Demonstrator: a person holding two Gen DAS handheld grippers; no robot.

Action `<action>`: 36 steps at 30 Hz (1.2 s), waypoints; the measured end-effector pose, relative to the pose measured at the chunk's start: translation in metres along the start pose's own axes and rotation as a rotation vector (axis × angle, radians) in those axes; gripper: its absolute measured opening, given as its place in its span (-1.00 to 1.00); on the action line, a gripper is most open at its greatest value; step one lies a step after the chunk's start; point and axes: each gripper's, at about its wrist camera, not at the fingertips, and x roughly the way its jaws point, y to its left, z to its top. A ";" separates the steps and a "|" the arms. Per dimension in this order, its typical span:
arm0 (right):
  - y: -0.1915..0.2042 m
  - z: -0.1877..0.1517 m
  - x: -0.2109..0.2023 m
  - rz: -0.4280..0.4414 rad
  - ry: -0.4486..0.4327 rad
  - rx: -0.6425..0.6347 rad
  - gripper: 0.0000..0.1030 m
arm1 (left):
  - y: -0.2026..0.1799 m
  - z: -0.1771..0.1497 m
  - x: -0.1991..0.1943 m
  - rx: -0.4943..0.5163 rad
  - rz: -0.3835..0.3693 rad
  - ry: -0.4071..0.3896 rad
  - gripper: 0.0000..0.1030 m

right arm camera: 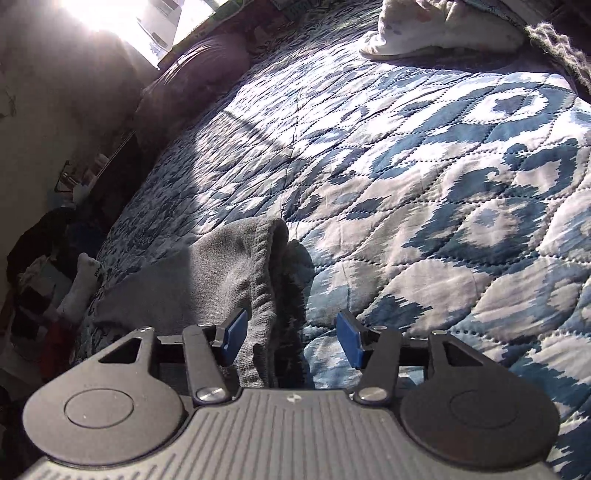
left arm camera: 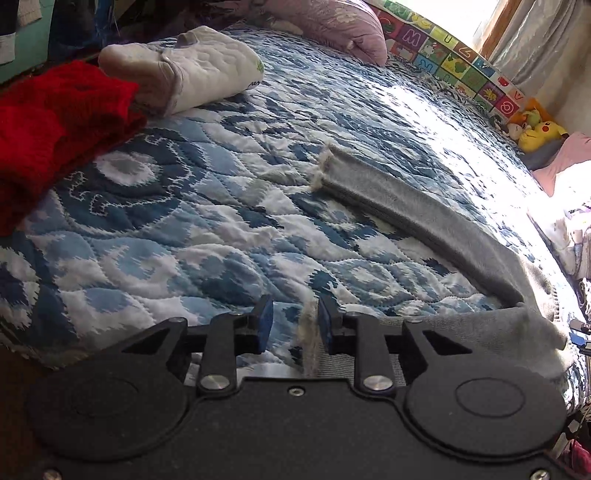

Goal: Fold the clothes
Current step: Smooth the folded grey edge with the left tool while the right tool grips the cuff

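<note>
A grey fleecy garment [left arm camera: 424, 221] lies on the blue and white patterned quilt [left arm camera: 184, 240], one long folded part stretching away toward the middle of the bed. My left gripper [left arm camera: 294, 325] is open, and a fuzzy edge of the garment runs between its blue pads [left arm camera: 264, 325], close to the right one. In the right wrist view the same grey garment [right arm camera: 221, 269] is bunched at the bed's left side. My right gripper [right arm camera: 291, 334] stands wide open low over the quilt [right arm camera: 424, 184], with the garment's ribbed edge between its fingers, near the left pad.
A red knitted garment [left arm camera: 55, 122] and a white folded quilted item [left arm camera: 207, 66] lie at the far left of the bed. A pink pillow [left arm camera: 332, 26], an alphabet mat [left arm camera: 443, 48] and plush toys [left arm camera: 535, 125] line the far side. A white garment [right arm camera: 443, 29] lies at the bed's top.
</note>
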 end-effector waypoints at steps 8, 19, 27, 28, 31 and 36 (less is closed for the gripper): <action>0.009 0.040 0.038 0.028 -0.020 -0.015 0.28 | -0.040 0.068 0.052 0.086 -0.048 0.015 -0.12; 0.005 0.054 0.068 0.263 0.028 0.016 -0.54 | -0.046 0.116 0.150 0.079 -0.041 0.087 -0.85; -0.023 0.084 0.056 0.307 -0.120 0.181 -0.56 | -0.065 0.141 0.148 0.050 -0.161 -0.064 -0.86; -0.027 0.084 0.061 0.272 -0.108 0.183 -0.56 | -0.067 0.141 0.152 0.050 -0.153 -0.057 -0.86; -0.029 0.080 0.077 0.159 -0.074 0.174 -0.26 | -0.071 0.131 0.175 0.107 -0.039 0.021 -0.68; -0.021 0.075 0.071 0.074 -0.114 0.150 0.12 | -0.066 0.126 0.156 0.086 0.014 -0.005 -0.02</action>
